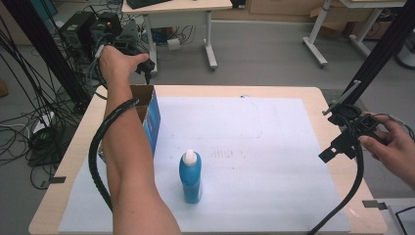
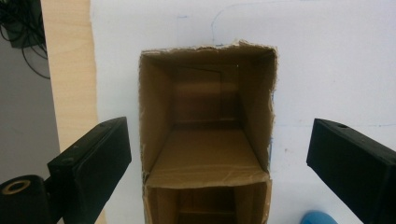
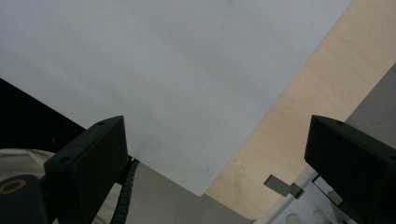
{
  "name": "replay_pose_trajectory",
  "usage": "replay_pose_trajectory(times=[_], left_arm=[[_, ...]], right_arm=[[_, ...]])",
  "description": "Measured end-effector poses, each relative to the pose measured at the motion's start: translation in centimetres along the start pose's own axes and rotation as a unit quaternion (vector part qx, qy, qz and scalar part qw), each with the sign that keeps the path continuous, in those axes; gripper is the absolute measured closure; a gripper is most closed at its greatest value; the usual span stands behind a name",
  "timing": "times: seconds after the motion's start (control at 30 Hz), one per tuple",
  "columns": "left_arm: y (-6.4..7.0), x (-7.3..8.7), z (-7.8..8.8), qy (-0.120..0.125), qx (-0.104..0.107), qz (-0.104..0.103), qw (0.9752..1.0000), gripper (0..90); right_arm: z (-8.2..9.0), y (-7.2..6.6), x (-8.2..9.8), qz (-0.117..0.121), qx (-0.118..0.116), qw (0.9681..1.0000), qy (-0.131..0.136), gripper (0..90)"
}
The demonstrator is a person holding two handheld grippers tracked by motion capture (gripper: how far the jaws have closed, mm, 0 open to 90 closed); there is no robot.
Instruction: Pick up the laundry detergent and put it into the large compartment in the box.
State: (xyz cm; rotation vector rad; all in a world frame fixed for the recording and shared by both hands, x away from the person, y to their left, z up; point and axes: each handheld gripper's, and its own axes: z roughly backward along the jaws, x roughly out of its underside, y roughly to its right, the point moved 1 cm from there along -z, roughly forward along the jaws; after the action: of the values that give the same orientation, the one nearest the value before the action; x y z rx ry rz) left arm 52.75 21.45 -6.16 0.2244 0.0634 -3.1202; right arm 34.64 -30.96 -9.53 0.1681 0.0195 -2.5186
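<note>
A tall brown cardboard box with a blue side (image 1: 149, 115) stands on the white paper sheet (image 1: 254, 147) near the far left corner of the light wooden table (image 1: 73, 156). Its top is torn open, and you can look right down inside. There is a cardboard shelf partway down, and nothing lies on the part of the floor that shows.

The left tongs (image 1: 142, 66) are held up high, past the far edge of the box. In the left gripper view the left tongs (image 2: 219, 154) point down at the open top of the brown box (image 2: 205, 126). The two black jaws stand wide apart, one on each side of the box, and they hold nothing. The box mouth sits right between them, but lower down, so they do not touch it.

A blue plastic bottle with a white cap (image 1: 191, 176) stands upright on the paper, near the person's side and just to the right of the left arm. It is a little way from the box. Its long side goes straight up and down.

The right tongs (image 1: 337, 147) hang over the right edge of the table, well away from the bottle and the box. In the right gripper view the right tongs (image 3: 215, 163) are wide open too, and empty.

The left tongs are much nearer to the box. The bottle stands between the two hands, nearer the left arm.
</note>
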Motion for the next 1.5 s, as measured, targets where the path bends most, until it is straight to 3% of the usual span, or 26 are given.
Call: replay_pose_trajectory(times=[0.3,0.6,0.93,1.07,1.5], left_arm=[[1.3,1.4,1.6,0.005,0.005,-0.007,0.9999,6.6],[2.9,4.2,4.0,0.016,0.007,-0.011,0.9998,6.5],[4.2,6.5,4.8,0.016,0.014,-0.016,0.9996,6.3],[4.9,8.2,5.6,0.023,0.017,-0.019,0.9994,6.3],[6.7,12.0,6.0,0.023,0.025,-0.032,0.9989,6.1]], right_arm=[[-0.2,0.1,-0.2,0.004,-0.008,1.0,-0.003,5.9],[-0.3,0.0,-0.3,0.004,-0.007,0.9999,-0.01,5.9],[-0.3,-0.7,0.5,0.0,0.002,1.0,-0.009,6.0],[-0.3,-0.8,0.9,-0.001,0.002,0.9999,-0.01,6.1],[0.0,-2.7,2.7,0.006,0.017,0.9998,-0.005,6.2]])
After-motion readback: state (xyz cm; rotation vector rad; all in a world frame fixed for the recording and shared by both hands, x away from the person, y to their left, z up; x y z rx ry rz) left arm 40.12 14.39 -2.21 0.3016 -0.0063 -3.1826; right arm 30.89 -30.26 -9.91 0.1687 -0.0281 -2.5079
